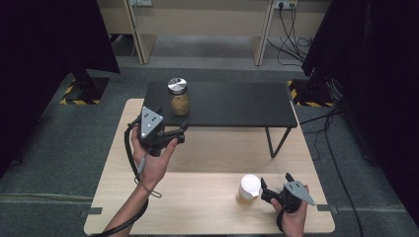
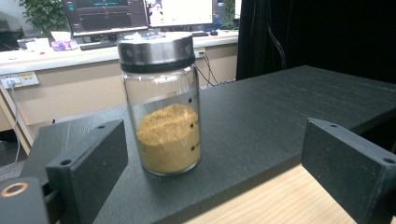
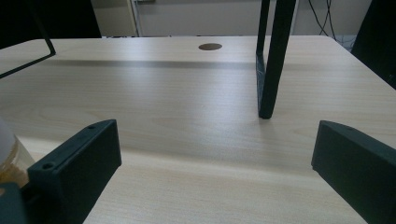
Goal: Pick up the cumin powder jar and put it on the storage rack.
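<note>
A glass jar (image 1: pixel 178 96) with a metal lid, about half full of tan powder, stands upright on the left end of a black shelf (image 1: pixel 232 106). My left gripper (image 1: pixel 182 132) is open just in front of the shelf edge. In the left gripper view the jar (image 2: pixel 166 107) is ahead of my open left gripper (image 2: pixel 215 140), a little left of centre and not between the jaws. A second jar (image 1: pixel 248 190) with a white lid stands on the wooden table (image 1: pixel 197 163) near the front. My right gripper (image 1: pixel 275 180) is open just to its right, and this jar (image 3: pixel 7 154) lies outside its left jaw.
The shelf stands on thin black legs (image 3: pixel 271 60) over the back half of the table. A round hole (image 3: pixel 210 46) sits in the tabletop beyond. Black curtains flank the table, cables (image 1: pixel 296 34) lie on the floor, and a desk with monitors (image 2: pixel 107 14) lies beyond the shelf.
</note>
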### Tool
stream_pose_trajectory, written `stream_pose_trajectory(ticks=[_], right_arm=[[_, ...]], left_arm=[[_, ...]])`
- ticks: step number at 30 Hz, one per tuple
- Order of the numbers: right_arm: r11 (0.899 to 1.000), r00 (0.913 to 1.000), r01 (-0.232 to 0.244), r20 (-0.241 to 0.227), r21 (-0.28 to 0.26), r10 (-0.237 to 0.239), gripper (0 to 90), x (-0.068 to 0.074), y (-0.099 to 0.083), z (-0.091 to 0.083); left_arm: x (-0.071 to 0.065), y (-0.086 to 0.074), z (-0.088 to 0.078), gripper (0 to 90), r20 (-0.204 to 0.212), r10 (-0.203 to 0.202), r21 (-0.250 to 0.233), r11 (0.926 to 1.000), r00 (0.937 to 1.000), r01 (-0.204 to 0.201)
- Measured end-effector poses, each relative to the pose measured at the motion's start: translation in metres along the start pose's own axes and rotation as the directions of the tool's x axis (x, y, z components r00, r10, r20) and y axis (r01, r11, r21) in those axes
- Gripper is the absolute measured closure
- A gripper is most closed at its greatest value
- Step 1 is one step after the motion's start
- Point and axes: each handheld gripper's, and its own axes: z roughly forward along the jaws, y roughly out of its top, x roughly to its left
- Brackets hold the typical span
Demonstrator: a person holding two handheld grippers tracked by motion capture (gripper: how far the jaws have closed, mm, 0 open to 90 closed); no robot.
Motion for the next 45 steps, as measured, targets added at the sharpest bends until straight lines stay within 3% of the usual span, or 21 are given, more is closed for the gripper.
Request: stream_pose_trajectory(ticks=[18,45], right_arm=[[1.000,1.0000,-0.002,0.001,-0.001,0.002,1.2,0.000,0.000,0.000],[1.000,1.0000,0.002,0.005,-0.005,-0.002,1.3,0.002,-0.001,-0.001]], left_arm=[[-0.004,-0.023,-0.020,6.9,0.003,0.008,-0.006,1.0000,1.0000,-0.008],[-0.009,-0.080,-0.040,7.1,-0.007,-0.014,0.019,0.9997,0.9999,0.015]])
